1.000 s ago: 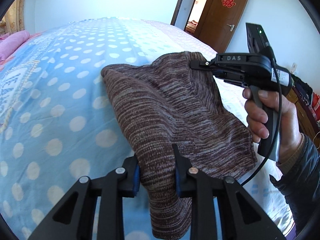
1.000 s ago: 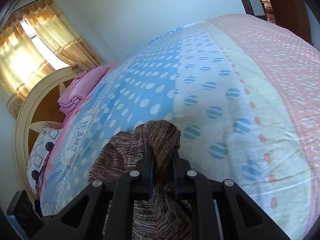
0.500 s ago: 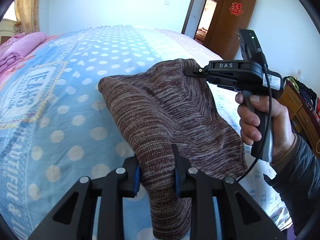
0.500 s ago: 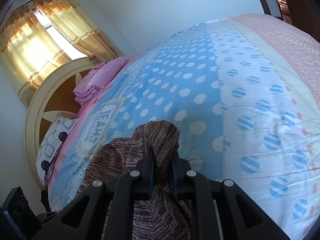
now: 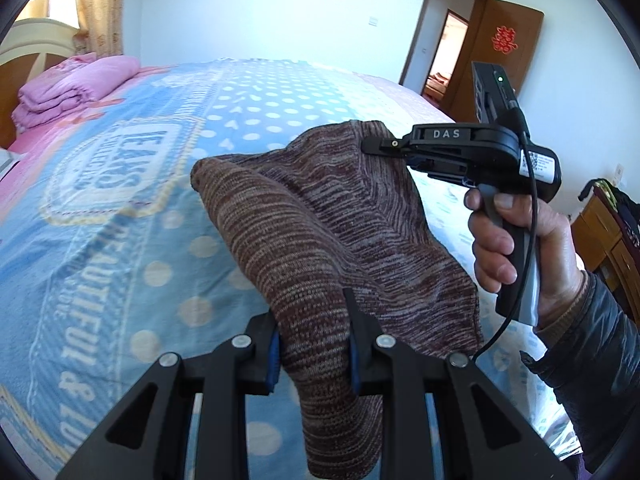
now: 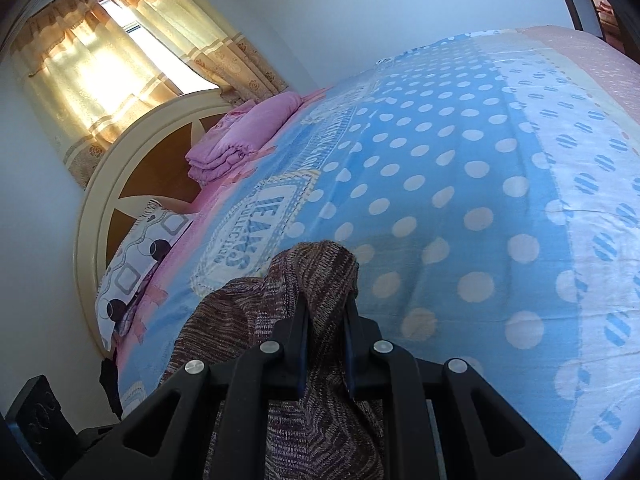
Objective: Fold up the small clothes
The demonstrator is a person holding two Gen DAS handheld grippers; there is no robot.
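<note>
Looking through the left wrist camera first: the left gripper [image 5: 314,344] has its two fingers pinched onto a thick bunch of the brown knit garment [image 5: 320,224], jaws narrowed down to about the width of the cloth, with a tail of fabric hanging below them. Across from it, the right gripper [image 5: 370,146] bites another edge of the same knit, its handle in the person's right hand [image 5: 508,240]. The garment hangs stretched between the two tools, up in the air over the blue polka-dot bedspread [image 5: 120,240], not lying on it. No neat fold lines that I can spot, it just drapes in loose sags.

Right wrist camera: same story up close, fingers closed tight on a hump of the knit garment [image 6: 316,268], the rest of it slumping off to the lower left. Bedspread [image 6: 480,200] underneath, a folded pink blanket [image 6: 244,136] and a patterned pillow [image 6: 140,248] up by the headboard.

So my read: grab and lift are done, actual folding hasn't really begun. Spreading it flat, folding and tidying all look left to do.
</note>
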